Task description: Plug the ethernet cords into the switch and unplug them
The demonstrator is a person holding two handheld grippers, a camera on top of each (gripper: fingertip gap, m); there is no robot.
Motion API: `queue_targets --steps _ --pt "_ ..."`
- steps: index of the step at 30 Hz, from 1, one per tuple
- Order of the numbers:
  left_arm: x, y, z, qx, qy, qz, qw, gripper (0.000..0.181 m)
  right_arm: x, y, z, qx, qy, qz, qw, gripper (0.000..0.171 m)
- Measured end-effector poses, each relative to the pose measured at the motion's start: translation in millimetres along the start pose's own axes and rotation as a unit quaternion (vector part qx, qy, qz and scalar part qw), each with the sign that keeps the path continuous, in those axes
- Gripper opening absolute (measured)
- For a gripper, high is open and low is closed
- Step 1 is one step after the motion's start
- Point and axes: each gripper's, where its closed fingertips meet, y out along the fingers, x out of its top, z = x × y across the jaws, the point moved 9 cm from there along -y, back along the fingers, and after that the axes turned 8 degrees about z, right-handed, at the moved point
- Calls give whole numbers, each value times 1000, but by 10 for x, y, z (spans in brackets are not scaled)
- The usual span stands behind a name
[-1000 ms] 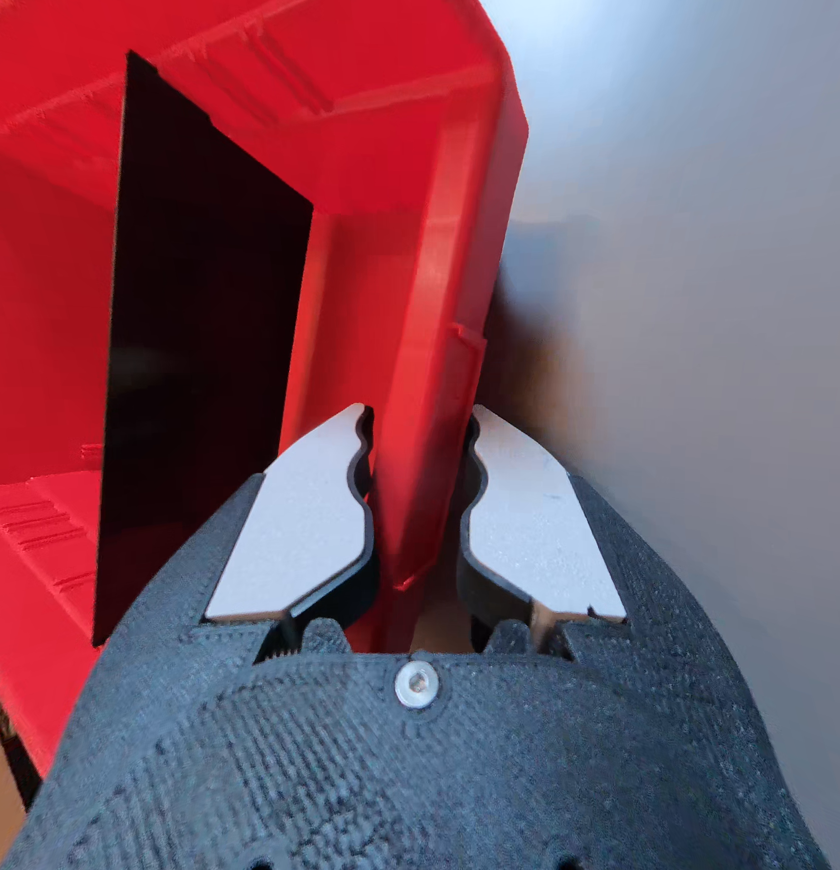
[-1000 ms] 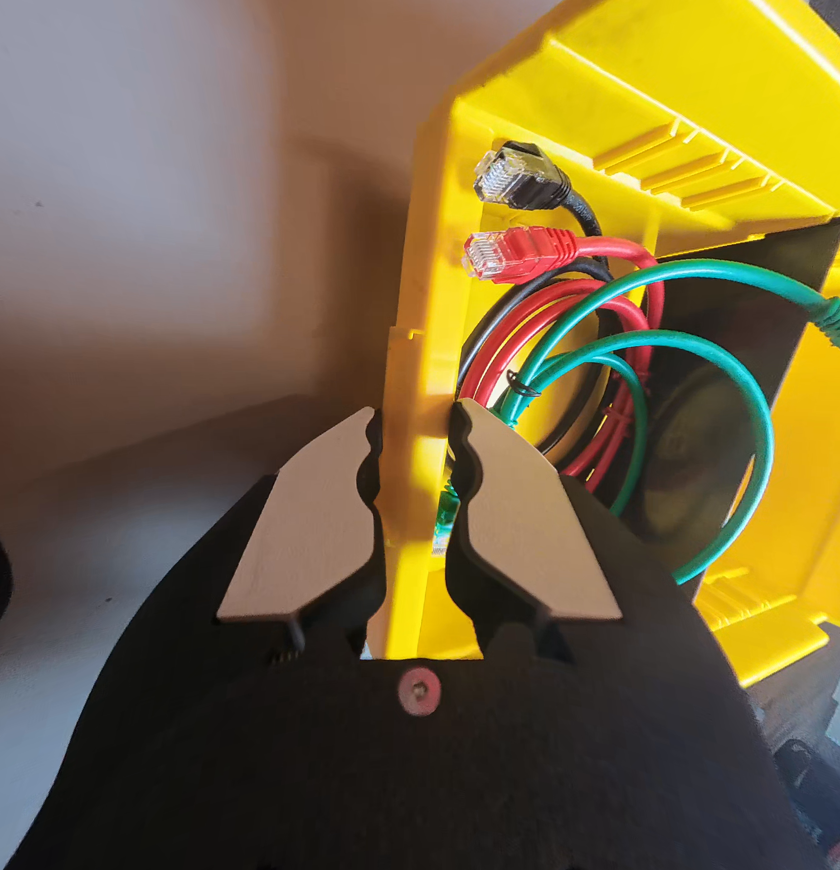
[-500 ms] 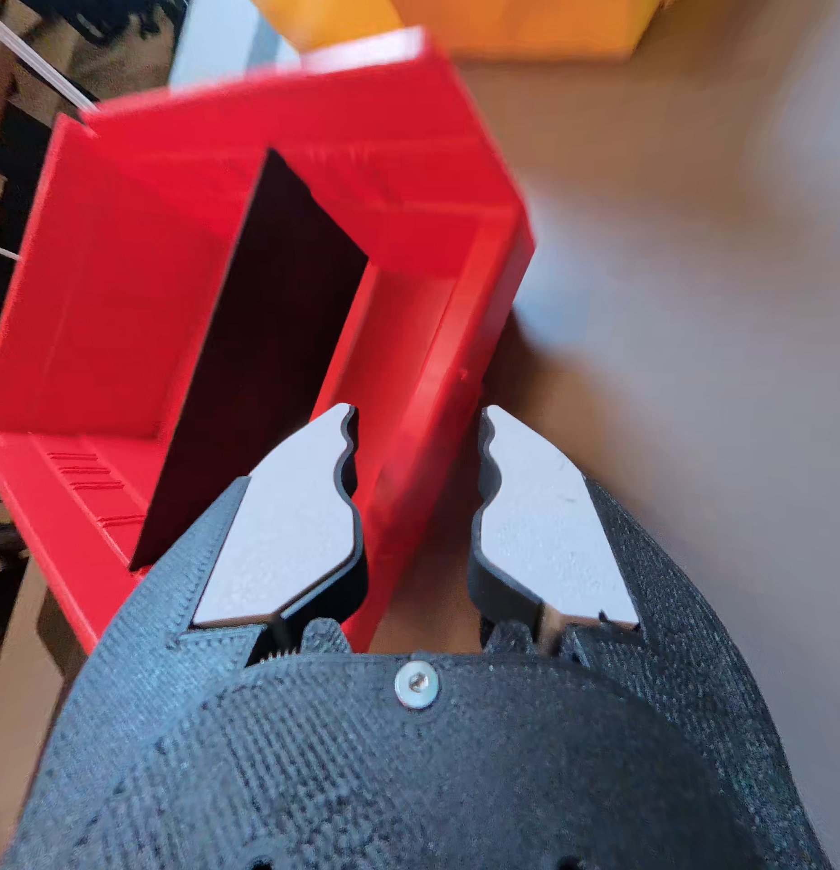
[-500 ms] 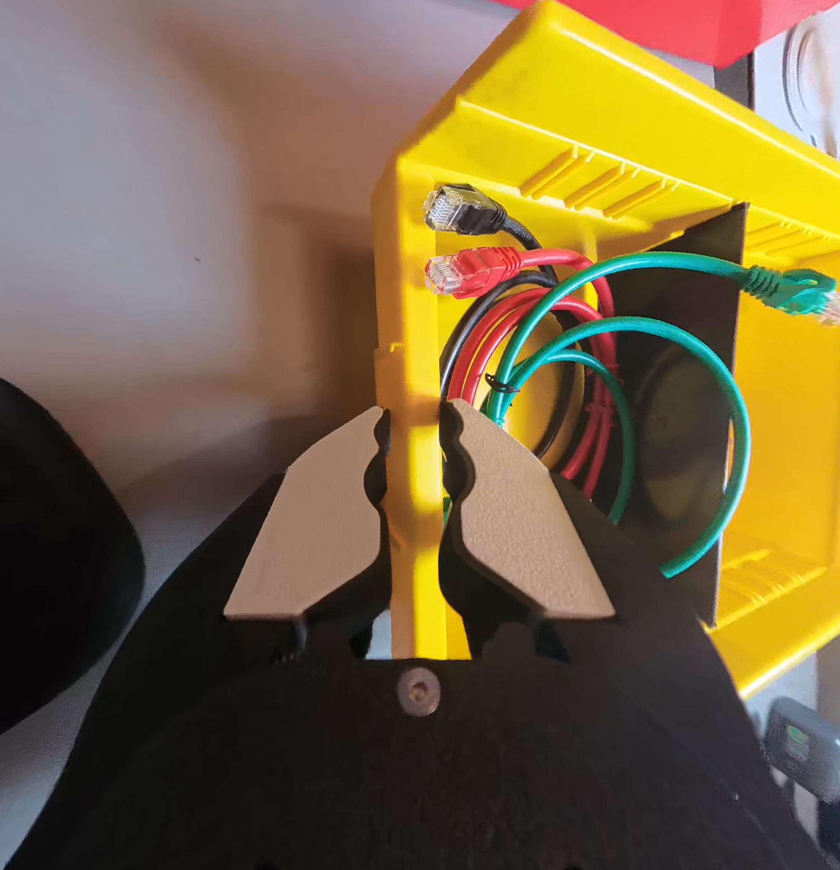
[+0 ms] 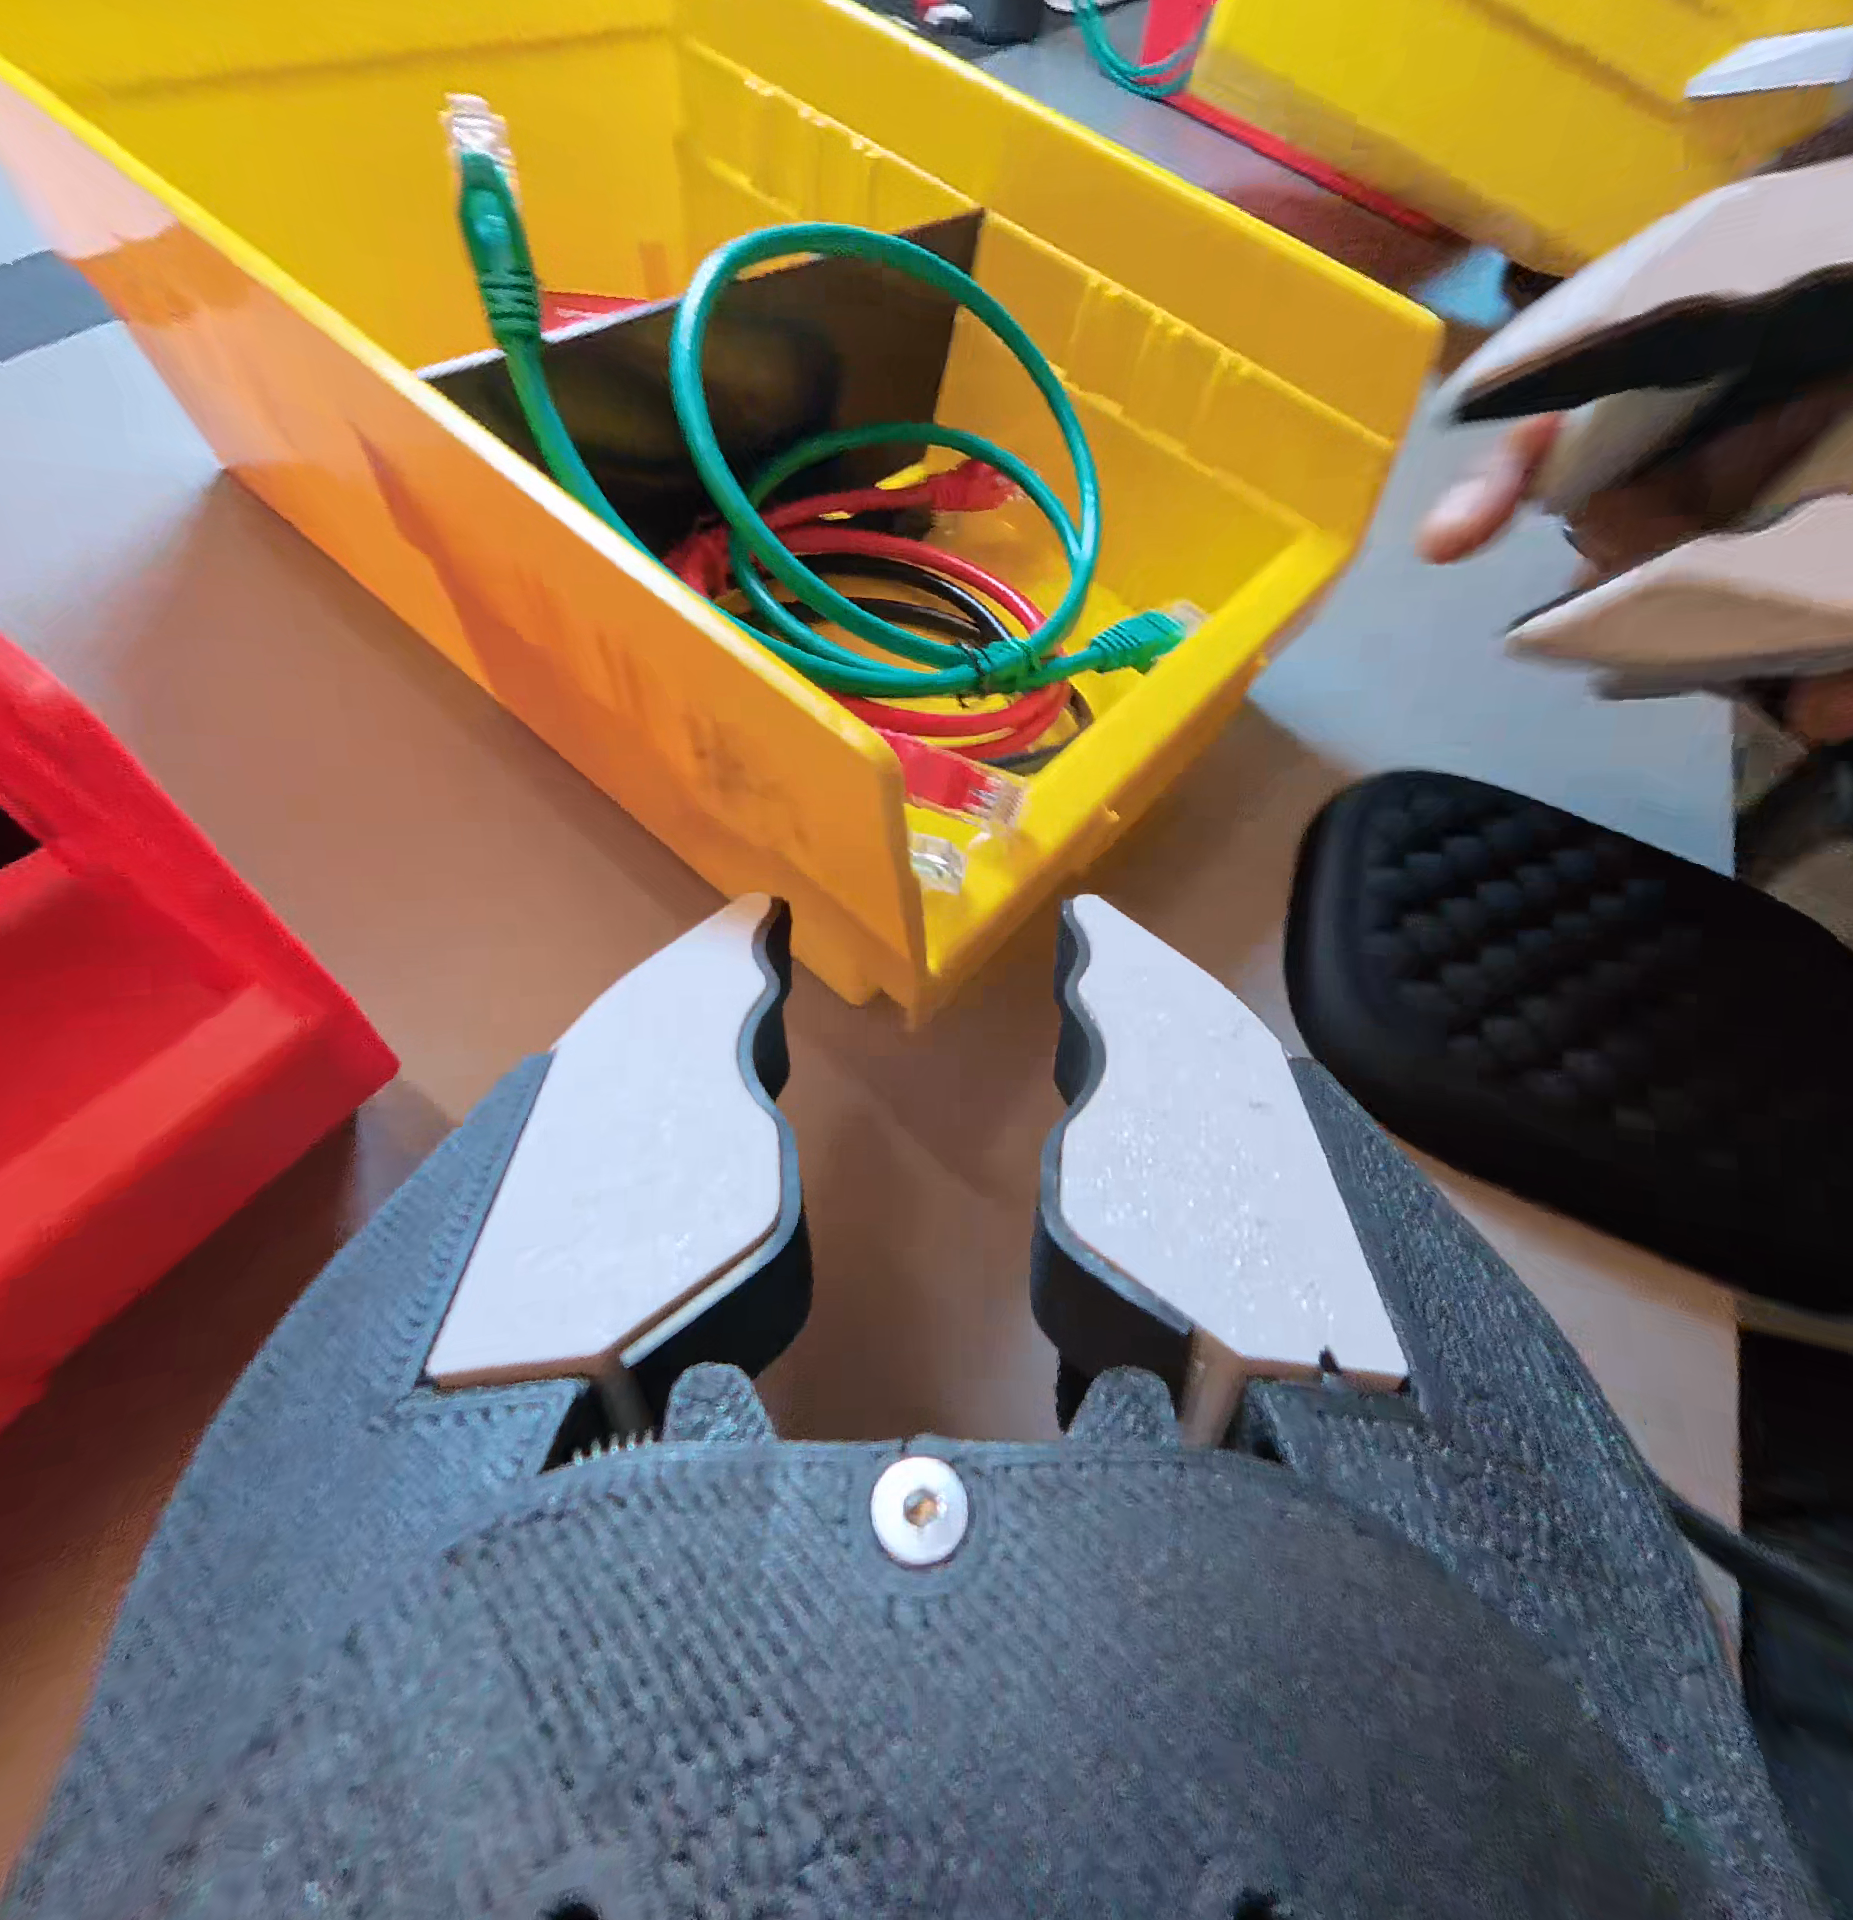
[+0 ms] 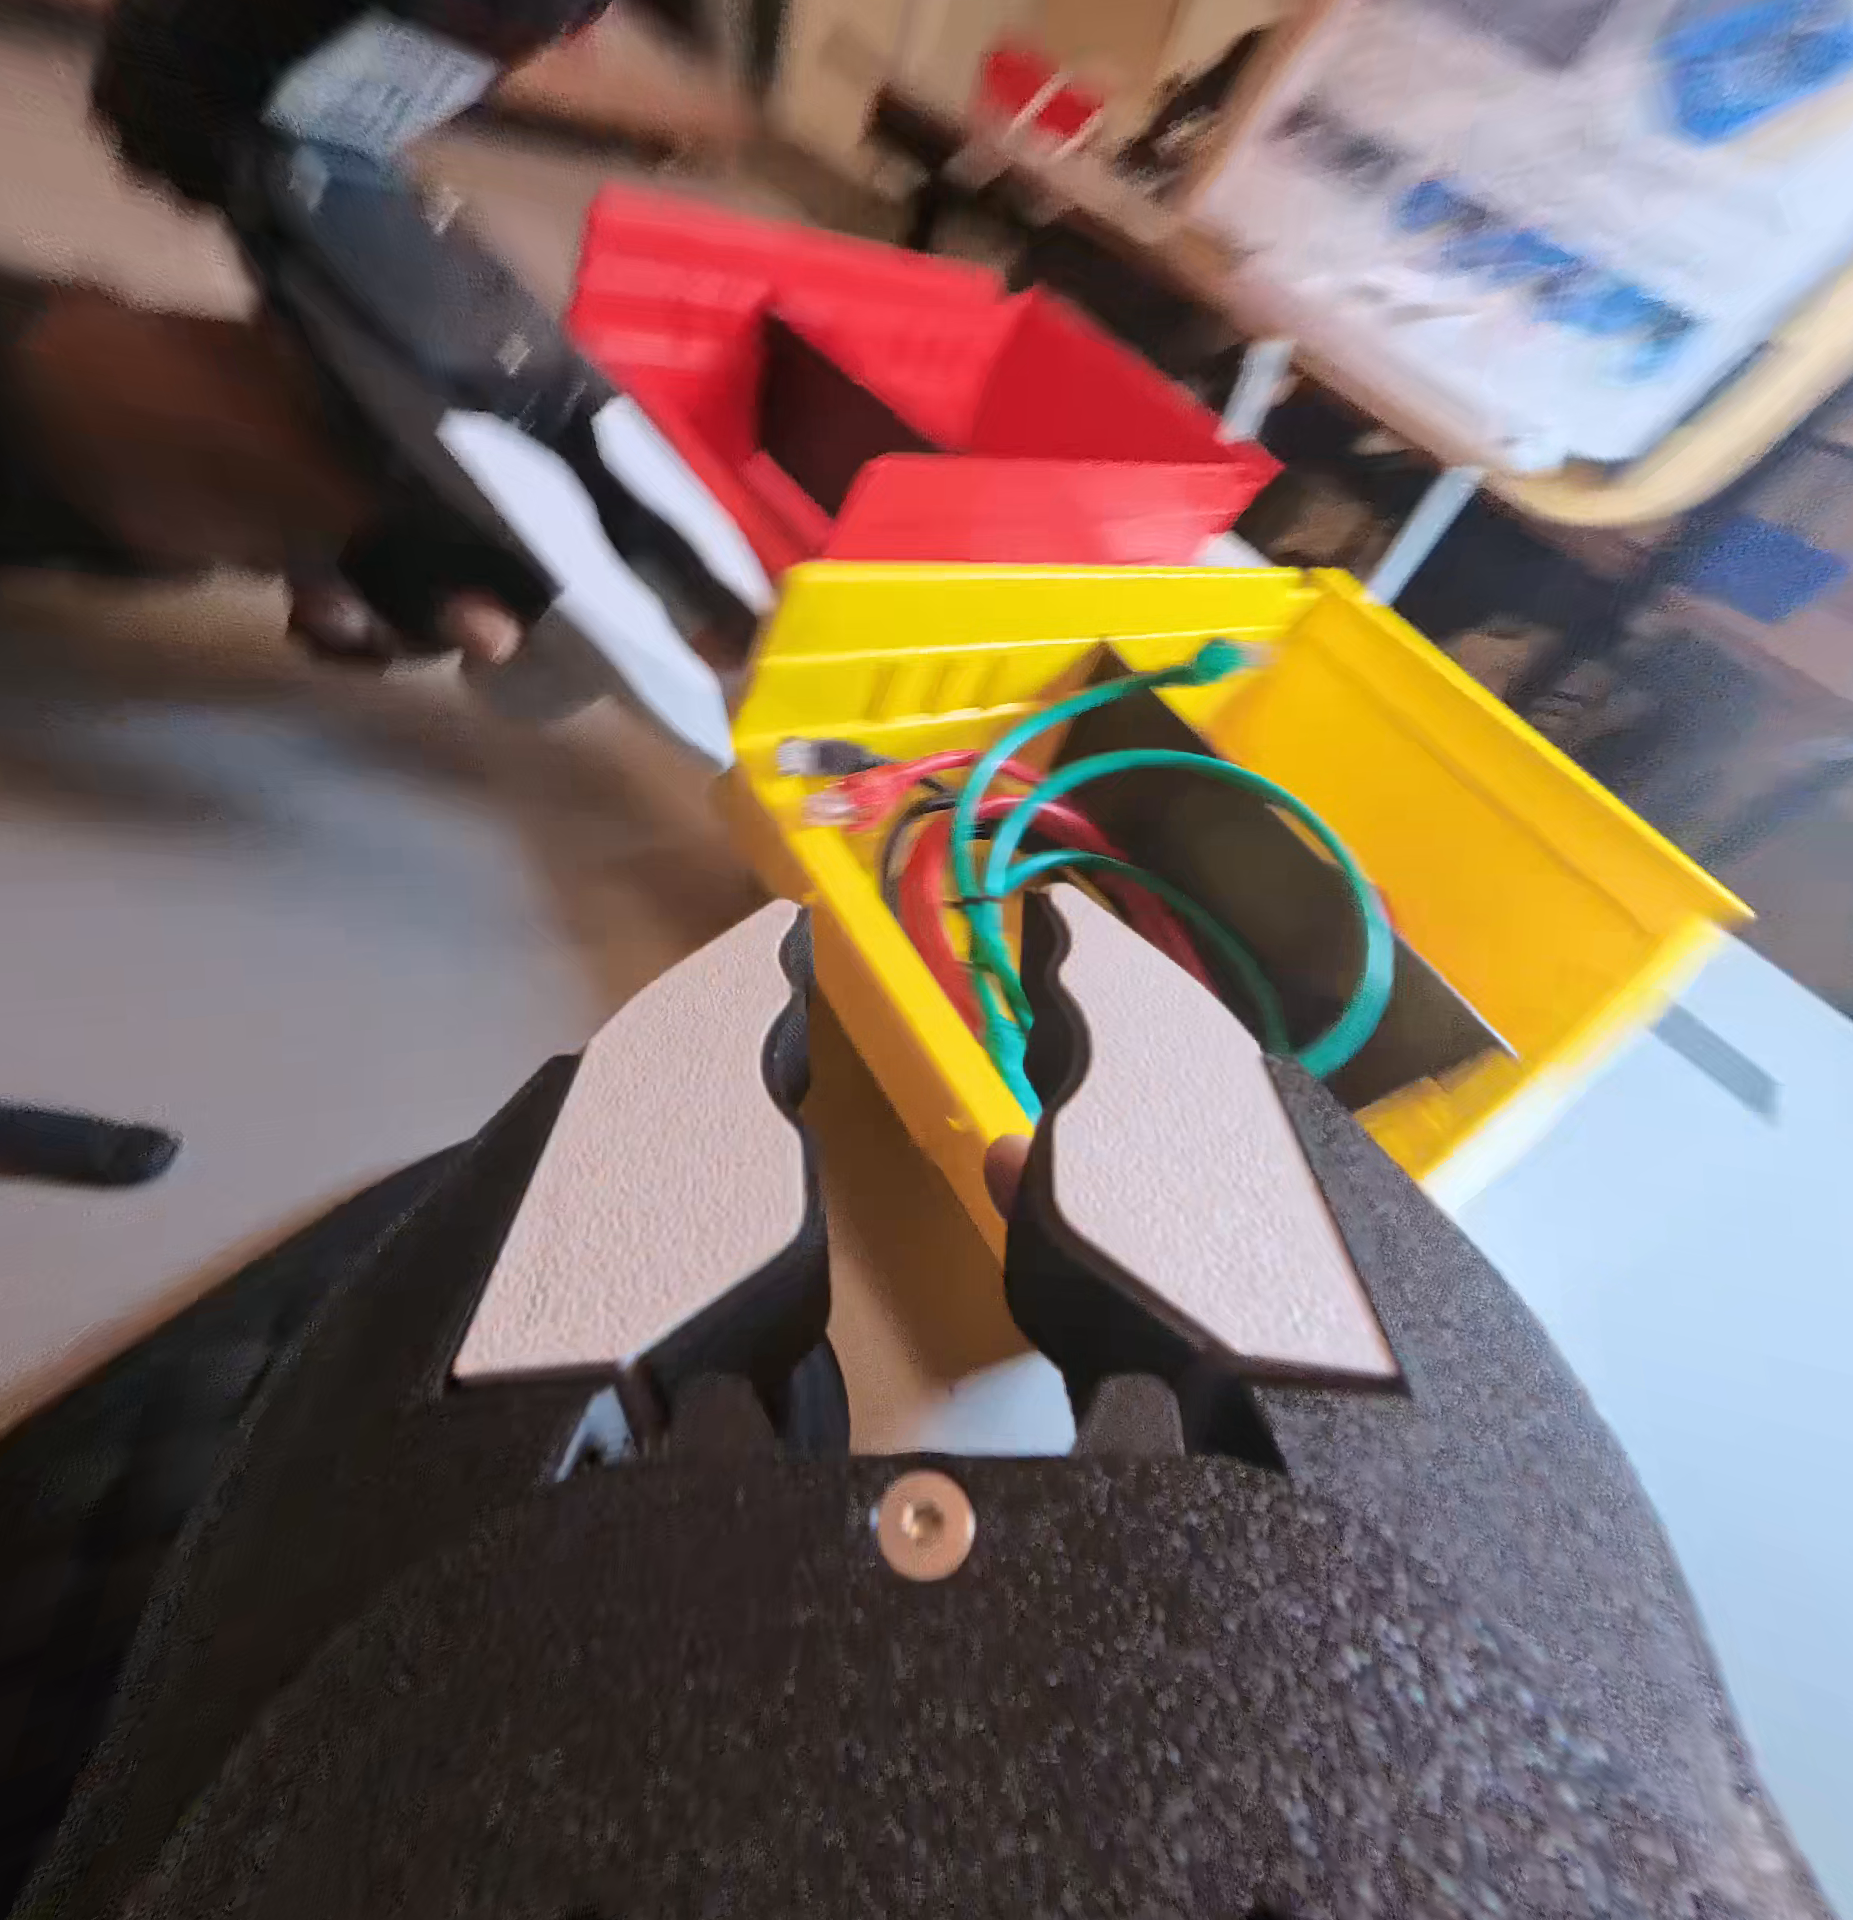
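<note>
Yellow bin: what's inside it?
The yellow bin holds coiled green, red and black cords in front of a dark divider. Behind the divider, the floor is hidden.

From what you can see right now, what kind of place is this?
Probably a workshop or lab bench: a yellow bin of coiled ethernet cords, a red bin beside it, on a brown table.

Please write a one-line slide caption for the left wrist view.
Open left gripper faces a corner of the yellow bin holding coiled ethernet cords.
</note>
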Motion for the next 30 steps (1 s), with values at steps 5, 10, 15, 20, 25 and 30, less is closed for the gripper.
queue_targets --steps 5,10,15,20,25,30 --pt "148 137 56 34 -39 -36 998 43 -470 -492 -313 -157 205 -81 963 42" --pt "175 210 112 74 -57 -47 995 31 -672 -253 -470 -152 267 -37 951 49" --pt "166 216 120 103 -37 -61 992 22 -641 99 -547 -154 261 23 953 25" --pt "209 188 69 107 22 -70 992 20 -503 13 -485 -225 213 14 951 14" --pt "464 -122 -86 149 84 -117 978 17 -112 -255 -438 -269 158 -33 950 13" --pt "781 -894 -112 194 95 -196 957 15 656 -377 -396 -255 96 -106 956 15"
